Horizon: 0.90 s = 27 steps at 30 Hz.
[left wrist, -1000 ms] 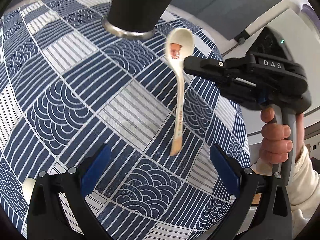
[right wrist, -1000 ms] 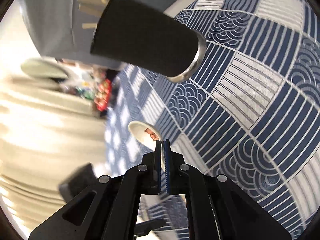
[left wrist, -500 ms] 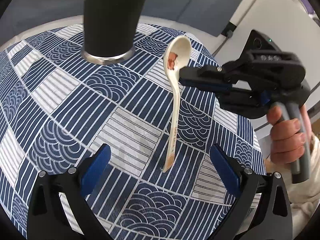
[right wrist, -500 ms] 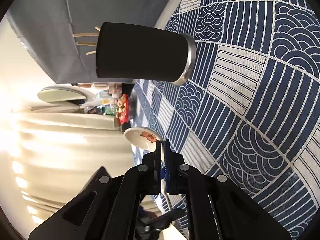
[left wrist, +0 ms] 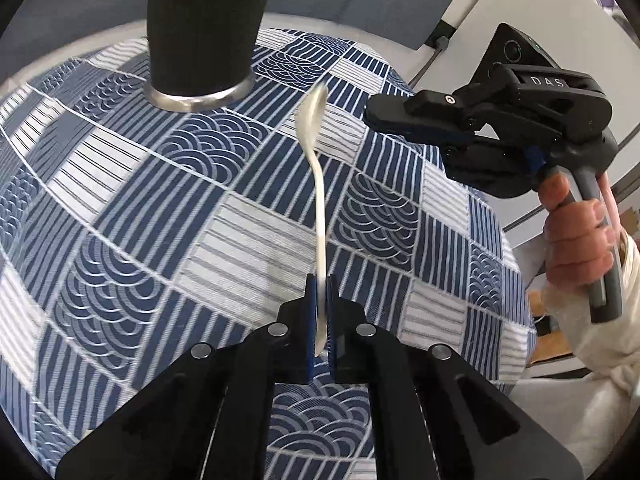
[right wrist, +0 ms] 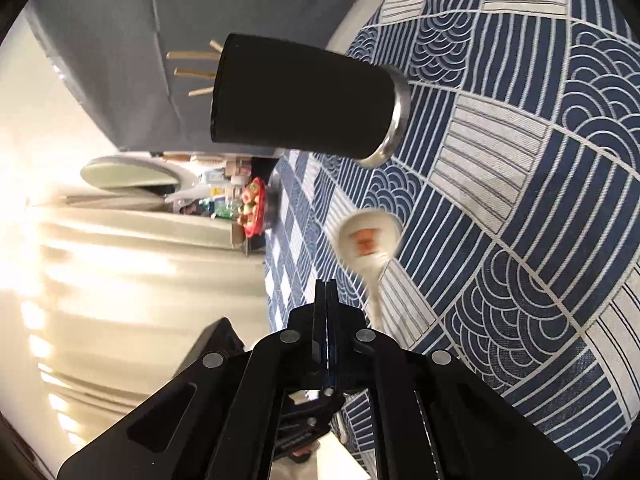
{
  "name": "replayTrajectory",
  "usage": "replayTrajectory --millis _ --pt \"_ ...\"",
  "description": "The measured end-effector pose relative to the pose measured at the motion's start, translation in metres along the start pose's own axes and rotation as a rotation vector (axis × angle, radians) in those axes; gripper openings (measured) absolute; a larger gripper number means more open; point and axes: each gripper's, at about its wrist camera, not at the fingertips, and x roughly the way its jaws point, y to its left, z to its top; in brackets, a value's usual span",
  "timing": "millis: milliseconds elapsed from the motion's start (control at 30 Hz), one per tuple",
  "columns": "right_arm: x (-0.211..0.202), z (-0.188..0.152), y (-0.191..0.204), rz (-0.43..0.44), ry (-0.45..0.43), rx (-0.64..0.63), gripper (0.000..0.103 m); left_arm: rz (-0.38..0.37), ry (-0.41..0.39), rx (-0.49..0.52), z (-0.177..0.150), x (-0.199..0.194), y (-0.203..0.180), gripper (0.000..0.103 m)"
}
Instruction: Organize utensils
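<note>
Left wrist view is mostly filled by the counter (left wrist: 120,208), covered in a blue and white patchwork cloth with wave and stripe squares. Next biggest thing is the black utensil holder (left wrist: 204,28) with a shiny metal ring round its base, standing upright at the far side of the cloth. In the right wrist view that same holder (right wrist: 304,100) shows a few pale wooden sticks (right wrist: 192,72) poking out of its top, probably chopsticks, but they're too small to be sure.

Then the tools. The left gripper (left wrist: 319,280) sits at the bottom of its own view, and its jaws have just been closing: they're now clamped on the handle end of the white ceramic spoon (left wrist: 318,184). The spoon sticks up and away from the jaws, clear of the cloth, with its bowl end a bit blurred and hanging just to the right of the holder's base. The right gripper (left wrist: 374,114) is off to the right of the spoon bowl, near it but apart, held by a hand (left wrist: 576,236) in a cream sleeve. Its jaws are pressed together with nothing in them, which the right wrist view confirms (right wrist: 327,286). From that side the spoon's bowl (right wrist: 368,240) shows an orange-red picture inside.
</note>
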Motion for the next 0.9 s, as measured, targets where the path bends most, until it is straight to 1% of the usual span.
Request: replayTrajectory --millis 100,133,167,233,300,400,433,500,533,600,667,700,733,767,800,833,867,900 --pt "0.004 0.000 -0.001 -0.057 0.009 -0.035 0.006 -0.004 -0.002 0.014 -0.001 -0.009 0.000 0.005" --pt "0.006 -0.001 -0.001 -0.094 0.018 -0.054 0.011 -0.008 -0.004 0.012 -0.001 -0.012 0.000 0.005" --pt "0.008 -0.001 -0.002 -0.128 0.019 -0.065 0.018 -0.010 -0.004 0.011 -0.002 -0.014 0.001 0.005" --pt "0.010 -0.002 -0.004 -0.170 0.006 -0.072 0.051 -0.008 0.003 0.010 -0.004 -0.017 0.002 0.005" --pt "0.009 -0.003 -0.007 -0.176 0.011 -0.071 0.054 -0.017 0.005 -0.009 -0.002 -0.017 0.004 0.005" --pt "0.010 -0.004 -0.013 -0.222 0.028 -0.064 0.058 -0.049 -0.005 -0.055 -0.002 -0.023 0.009 0.005" --pt "0.011 -0.006 -0.017 -0.213 0.031 -0.046 0.058 -0.063 -0.004 -0.065 -0.003 -0.024 0.009 0.005" --pt "0.015 -0.008 -0.022 -0.178 0.039 -0.006 0.058 -0.065 -0.004 -0.065 -0.003 -0.025 0.005 0.005" --pt "0.019 -0.009 -0.022 -0.181 0.041 0.005 0.059 -0.077 -0.003 -0.067 -0.005 -0.027 0.004 0.005" --pt "0.028 -0.010 -0.021 -0.221 0.042 0.028 0.060 -0.086 -0.004 -0.071 -0.006 -0.029 0.001 0.005" --pt "0.035 -0.012 -0.022 -0.230 0.043 0.054 0.060 -0.109 -0.004 -0.084 -0.006 -0.028 -0.001 0.005" --pt "0.038 -0.012 -0.021 -0.228 0.035 0.068 0.060 -0.108 -0.001 -0.085 -0.006 -0.028 -0.001 0.005" --pt "0.038 -0.012 -0.021 -0.231 0.034 0.065 0.056 -0.105 0.002 -0.082 -0.007 -0.029 -0.002 0.005" --pt "0.038 -0.011 -0.020 -0.245 0.028 0.054 0.050 -0.101 0.003 -0.082 -0.007 -0.029 -0.002 0.005" --pt "0.038 -0.010 -0.019 -0.265 0.025 0.040 0.030 -0.100 0.000 -0.088 -0.008 -0.030 -0.001 0.005" --pt "0.038 -0.009 -0.019 -0.263 0.031 0.036 0.023 -0.100 -0.004 -0.094 -0.008 -0.032 0.001 0.006" --pt "0.036 -0.009 -0.018 -0.242 0.035 0.032 0.005 -0.100 -0.008 -0.099 -0.008 -0.034 0.003 0.005" --pt "0.035 -0.008 -0.016 -0.231 0.028 0.018 0.001 -0.100 -0.004 -0.100 -0.009 -0.035 0.004 0.005"
